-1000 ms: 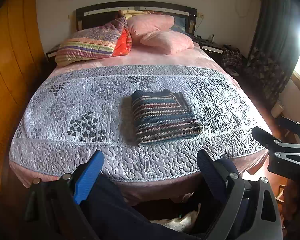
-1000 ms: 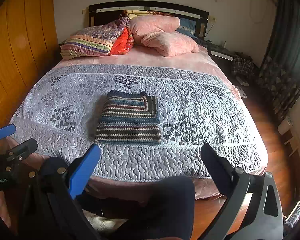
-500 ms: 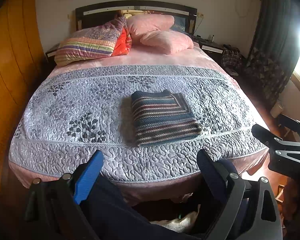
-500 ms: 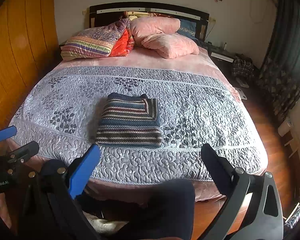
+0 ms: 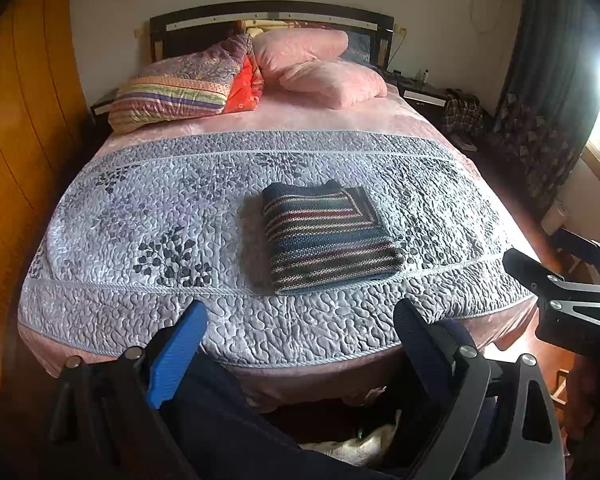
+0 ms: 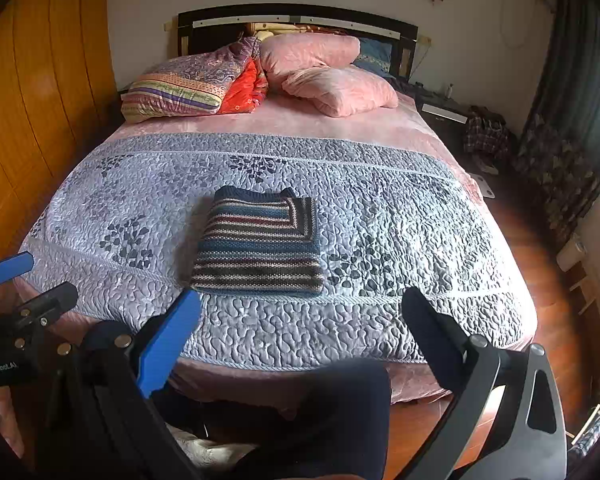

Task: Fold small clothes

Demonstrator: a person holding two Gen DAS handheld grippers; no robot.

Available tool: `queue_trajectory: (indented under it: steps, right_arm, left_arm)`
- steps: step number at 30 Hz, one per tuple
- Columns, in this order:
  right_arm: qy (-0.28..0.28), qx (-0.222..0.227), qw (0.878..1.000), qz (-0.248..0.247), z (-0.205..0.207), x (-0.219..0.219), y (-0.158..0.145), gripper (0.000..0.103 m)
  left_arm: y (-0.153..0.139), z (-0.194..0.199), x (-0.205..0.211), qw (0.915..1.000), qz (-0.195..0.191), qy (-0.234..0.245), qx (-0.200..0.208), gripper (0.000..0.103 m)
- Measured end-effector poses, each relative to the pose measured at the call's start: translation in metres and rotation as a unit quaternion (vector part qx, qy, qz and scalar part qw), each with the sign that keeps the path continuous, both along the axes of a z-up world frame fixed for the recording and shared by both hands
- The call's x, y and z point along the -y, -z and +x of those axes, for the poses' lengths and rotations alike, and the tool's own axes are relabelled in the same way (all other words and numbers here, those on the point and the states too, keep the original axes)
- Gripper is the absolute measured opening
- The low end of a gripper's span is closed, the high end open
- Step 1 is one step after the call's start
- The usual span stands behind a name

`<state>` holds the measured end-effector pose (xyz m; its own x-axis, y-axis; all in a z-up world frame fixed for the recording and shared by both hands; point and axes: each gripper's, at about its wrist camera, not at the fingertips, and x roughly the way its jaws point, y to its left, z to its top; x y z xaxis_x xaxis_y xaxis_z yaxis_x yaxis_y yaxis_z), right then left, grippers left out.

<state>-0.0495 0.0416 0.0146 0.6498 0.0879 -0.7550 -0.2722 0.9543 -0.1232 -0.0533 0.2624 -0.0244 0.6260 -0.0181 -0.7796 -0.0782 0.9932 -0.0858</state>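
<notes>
1. No container shows in either view; the bed point(image 5: 112, 216) carries everything, under a grey quilt point(image 6: 400, 232) over a pink sheet.
2. The sweater point(image 5: 324, 236), striped and folded into a neat rectangle, lies flat on the quilt near the foot of the bed, about midway across it, with nothing touching it.
3. The left claw point(image 5: 300, 344) hangs short of the foot of the bed, its fingers spread wide with nothing between them.
4. The right claw point(image 6: 304, 332) does the same: fingers wide apart, nothing held, well apart from the sweater.
5. Pillows point(image 6: 320, 68) are piled at the headboard, pink ones beside a striped one.
6. Only the left view catches the bright window at its right edge, and the right claw from the side.
7. Only the right view shows the left claw at its left edge and more of the wooden floor point(image 6: 540, 264) beside the bed.
8. Dark trouser legs point(image 6: 332, 412) fill the bottom of both views.
</notes>
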Motion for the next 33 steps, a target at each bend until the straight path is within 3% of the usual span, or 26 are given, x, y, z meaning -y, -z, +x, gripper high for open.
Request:
queue_trajectory:
  steps: [33]
  right_arm:
    - [0.003,-0.004,1.000,0.006,-0.0045,-0.0020,0.0049,0.100]
  left_arm:
    - [0.0048,-0.0041,0.0014,1.0000,0.000,0.002,-0.007,0.094]
